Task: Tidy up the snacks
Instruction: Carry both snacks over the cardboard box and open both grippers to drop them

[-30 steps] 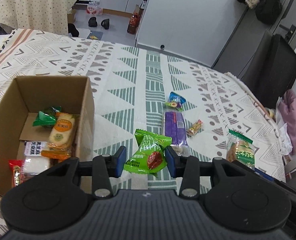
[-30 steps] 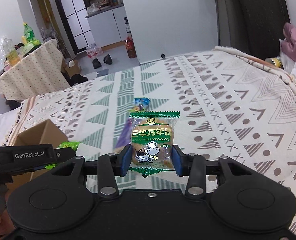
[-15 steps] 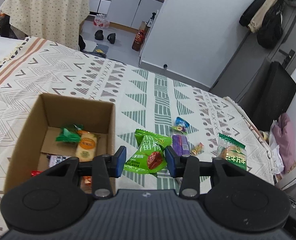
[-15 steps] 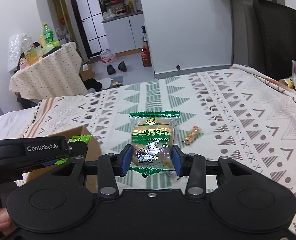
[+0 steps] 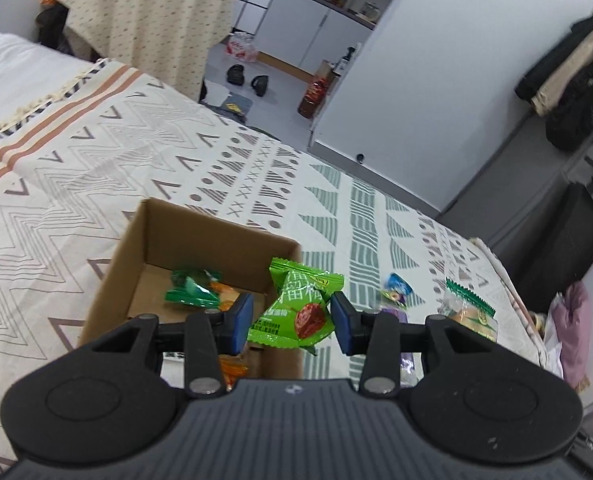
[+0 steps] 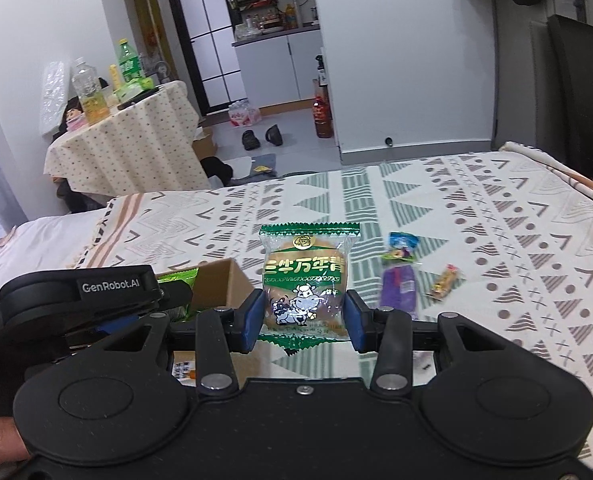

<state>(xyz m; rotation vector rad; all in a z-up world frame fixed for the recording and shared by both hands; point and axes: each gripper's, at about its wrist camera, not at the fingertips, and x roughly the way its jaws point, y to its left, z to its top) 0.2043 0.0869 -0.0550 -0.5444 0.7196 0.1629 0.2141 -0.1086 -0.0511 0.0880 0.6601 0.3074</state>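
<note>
- Left wrist view: the left gripper [image 5: 291, 319] is clamped on a bright green packet [image 5: 296, 308], which sits between the two blue pads above the right edge of the box [image 5: 136, 264].
- The box is open and stands on the patterned bedspread [image 5: 76, 184]. Inside it lie a dark green packet [image 5: 190, 286] and some orange wrappers, partly hidden by the gripper.
- To the right of the box, a blue candy [image 5: 397, 285] lies on the bedspread.
- Right wrist view: the right gripper [image 6: 305, 320] is closed on a cookie packet [image 6: 307, 280] with green edges and a cow picture. The packet is upright and held in the air above the bedspread.
- On the bedspread beyond it lie the blue candy [image 6: 402, 242], a purple bar [image 6: 398, 290] and a small orange candy [image 6: 445, 282], near each other.
- At the left, the left gripper [image 6: 96, 300] is beside a corner of the box [image 6: 220, 284].
</note>
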